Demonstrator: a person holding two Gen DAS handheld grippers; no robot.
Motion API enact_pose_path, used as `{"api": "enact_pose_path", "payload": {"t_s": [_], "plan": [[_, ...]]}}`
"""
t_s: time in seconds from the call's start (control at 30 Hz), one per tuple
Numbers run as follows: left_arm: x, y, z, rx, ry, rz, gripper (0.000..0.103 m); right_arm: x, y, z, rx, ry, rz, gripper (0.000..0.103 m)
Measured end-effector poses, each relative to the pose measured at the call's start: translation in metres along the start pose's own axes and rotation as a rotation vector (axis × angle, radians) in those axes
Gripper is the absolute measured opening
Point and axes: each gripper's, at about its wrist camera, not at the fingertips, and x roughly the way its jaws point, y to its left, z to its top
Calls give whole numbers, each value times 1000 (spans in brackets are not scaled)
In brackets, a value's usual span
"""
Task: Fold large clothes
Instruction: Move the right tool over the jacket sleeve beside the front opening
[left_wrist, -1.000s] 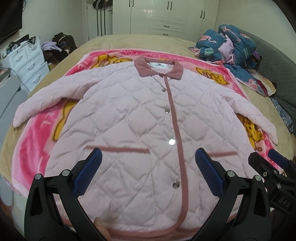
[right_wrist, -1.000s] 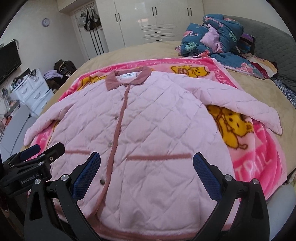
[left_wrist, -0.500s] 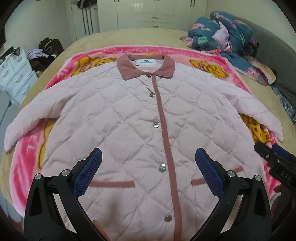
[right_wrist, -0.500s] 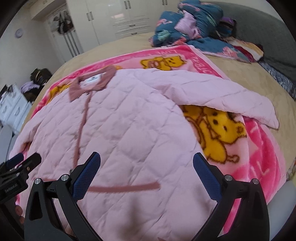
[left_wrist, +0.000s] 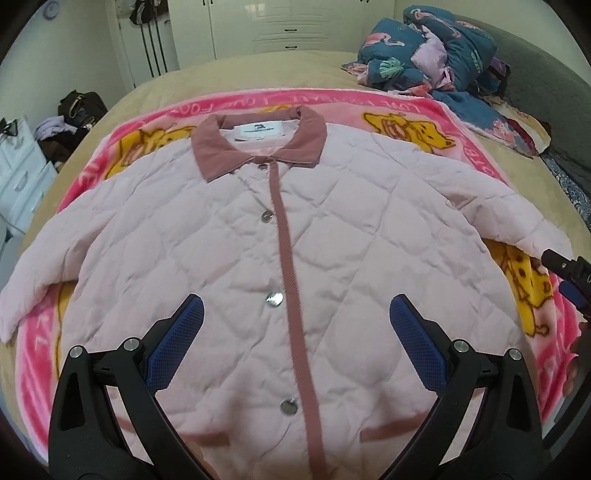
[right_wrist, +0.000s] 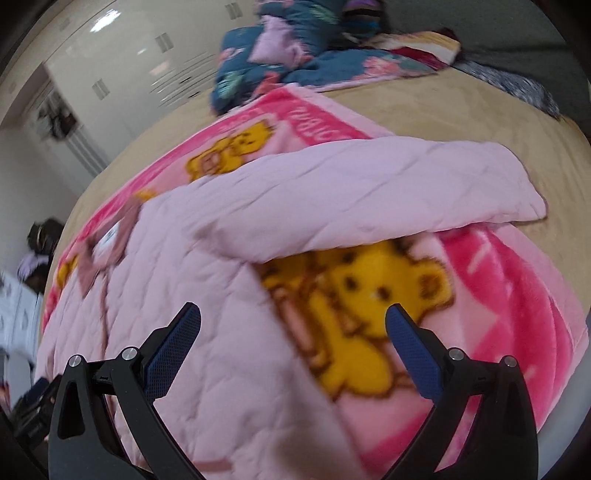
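A pale pink quilted jacket (left_wrist: 229, 258) with a dusty-rose collar (left_wrist: 258, 144) and button placket lies flat, front up and buttoned, sleeves spread, on a pink cartoon-bear blanket (left_wrist: 417, 118). My left gripper (left_wrist: 295, 317) is open and empty, hovering over the jacket's lower front near the placket. My right gripper (right_wrist: 291, 325) is open and empty, above the jacket's right side edge and the blanket's yellow bear, just below the right sleeve (right_wrist: 369, 192). The jacket's body (right_wrist: 177, 295) shows blurred in the right wrist view. The right gripper's tip (left_wrist: 569, 280) shows at the right edge of the left wrist view.
The beige bed (left_wrist: 258, 74) carries a heap of blue and purple bedding (left_wrist: 436, 48) at the far right. White wardrobes (left_wrist: 266, 26) stand behind. A white drawer unit (left_wrist: 18, 177) and bags (left_wrist: 77, 107) are off the bed's left side.
Both grippers have moved forward over the jacket. The right one has swung right towards the right sleeve and the bear on the blanket. Both have stayed open.
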Motion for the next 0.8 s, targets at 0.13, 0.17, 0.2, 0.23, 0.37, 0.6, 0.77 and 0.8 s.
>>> {"api": "enact_pose_path", "payload": {"t_s": [0.13, 0.17, 0.2, 0.23, 0.37, 0.6, 0.77, 0.8], "plan": [[13, -9, 12, 6, 4, 6, 95, 11, -27, 13, 55, -2, -36, 99], [16, -10, 14, 7, 7, 9, 95, 13, -32, 16, 65, -2, -45, 99], [18, -11, 16, 8, 9, 10, 95, 15, -37, 18, 75, -1, -52, 99], [22, -13, 19, 8, 10, 12, 95, 19, -43, 20, 91, 3, -56, 99], [34, -19, 29, 16, 16, 27, 95, 33, -65, 30, 150, 15, -59, 99], [53, -24, 43, 27, 33, 61, 95, 60, -97, 47, 266, 34, -57, 99], [62, -24, 52, 6, 45, 69, 95, 76, -119, 60, 311, 27, -107, 99], [63, -24, 54, 7, 45, 73, 95, 77, -123, 63, 313, 17, -113, 98]]}}
